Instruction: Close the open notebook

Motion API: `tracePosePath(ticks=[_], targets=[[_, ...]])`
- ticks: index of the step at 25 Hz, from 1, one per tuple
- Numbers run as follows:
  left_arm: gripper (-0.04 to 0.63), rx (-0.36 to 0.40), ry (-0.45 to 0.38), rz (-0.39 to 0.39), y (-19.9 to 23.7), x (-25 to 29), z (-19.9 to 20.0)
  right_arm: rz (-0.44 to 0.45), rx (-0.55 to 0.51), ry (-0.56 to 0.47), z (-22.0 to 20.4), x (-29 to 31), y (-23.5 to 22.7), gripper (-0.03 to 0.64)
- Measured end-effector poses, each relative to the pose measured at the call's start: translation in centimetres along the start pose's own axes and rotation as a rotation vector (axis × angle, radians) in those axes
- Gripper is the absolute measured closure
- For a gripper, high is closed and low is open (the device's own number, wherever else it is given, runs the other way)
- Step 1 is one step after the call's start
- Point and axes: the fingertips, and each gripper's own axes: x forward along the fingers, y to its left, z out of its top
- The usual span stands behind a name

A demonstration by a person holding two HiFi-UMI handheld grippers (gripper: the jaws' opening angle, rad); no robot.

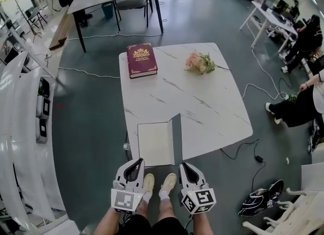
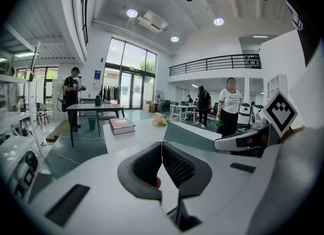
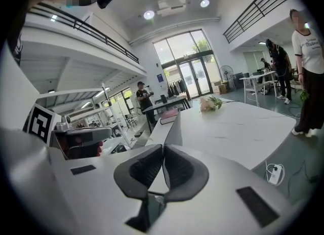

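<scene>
Both pairs of jaws are clenched together on nothing; we hold the left gripper [image 1: 134,164] and right gripper [image 1: 186,168] just off the table's [image 1: 212,107] near edge. The notebook [image 1: 155,144] lies at that edge, its right cover raised. A maroon book [image 1: 142,59] sits at the far left corner, flowers [image 1: 200,62] towards the far right.

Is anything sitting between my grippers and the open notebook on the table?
Nothing visible does. The open notebook lies at the near edge of the table, straight ahead of the left gripper and right gripper. The red book and flowers are on the far side.
</scene>
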Motion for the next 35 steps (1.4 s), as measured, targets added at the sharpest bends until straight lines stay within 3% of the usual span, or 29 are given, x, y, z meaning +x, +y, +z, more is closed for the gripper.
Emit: tracePosePath(ticks=[17, 25, 29, 32, 35], targets=[[0.571, -0.024, 0.055, 0.084, 3.9, -3.4, -2.1, 0.111, -0.087, 0.069, -1.3, 2.7, 6.3, 0.584], [0.571, -0.046, 0.018, 0.119, 5.7, -4.2, -2.9, 0.119, -0.169, 0.102, -2.2, 3.8, 8.2, 0.583], [0.571, -0.056, 0.067, 0.122, 6.3, -4.8, -4.0, 0.126, -0.187, 0.118, -3.0, 4.5, 9.1, 0.581], [0.571, -0.060, 0.023, 0.138, 7.1, -5.0, -4.3, 0.127, -0.211, 0.126, -3.5, 5.0, 9.8, 0.580], [0.571, -0.068, 0.032, 0.145, 7.6, -5.3, -4.9, 0.121, -0.243, 0.136, -4.1, 5.5, 10.3, 0.581]])
